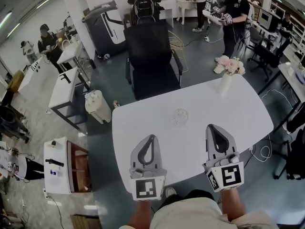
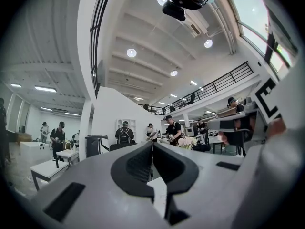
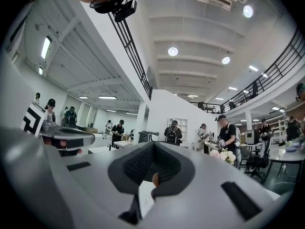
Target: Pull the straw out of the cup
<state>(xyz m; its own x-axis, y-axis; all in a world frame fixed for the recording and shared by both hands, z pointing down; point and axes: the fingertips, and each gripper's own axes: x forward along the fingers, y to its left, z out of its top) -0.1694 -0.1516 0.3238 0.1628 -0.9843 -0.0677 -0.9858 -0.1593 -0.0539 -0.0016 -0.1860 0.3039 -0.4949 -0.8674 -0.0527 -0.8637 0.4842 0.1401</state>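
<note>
A clear glass cup (image 1: 180, 116) stands on the white table (image 1: 143, 123), near its middle. I can make out no straw in it from the head view. My left gripper (image 1: 151, 137) hovers over the table's near side, left of and nearer than the cup, jaws shut with nothing between them. My right gripper (image 1: 214, 127) is to the right of the cup and slightly nearer, also shut and holding nothing. Both point level away from me. The left gripper view shows the closed left gripper (image 2: 152, 143), and the right gripper view shows the closed right gripper (image 3: 153, 144). Neither of those views shows the cup.
A white vase of pink flowers (image 1: 228, 75) stands at the table's far right corner. A black office chair (image 1: 150, 56) is pushed up to the far edge. Several people stand or work beyond it. White cabinets and a bin (image 1: 97, 106) stand to the left of the table.
</note>
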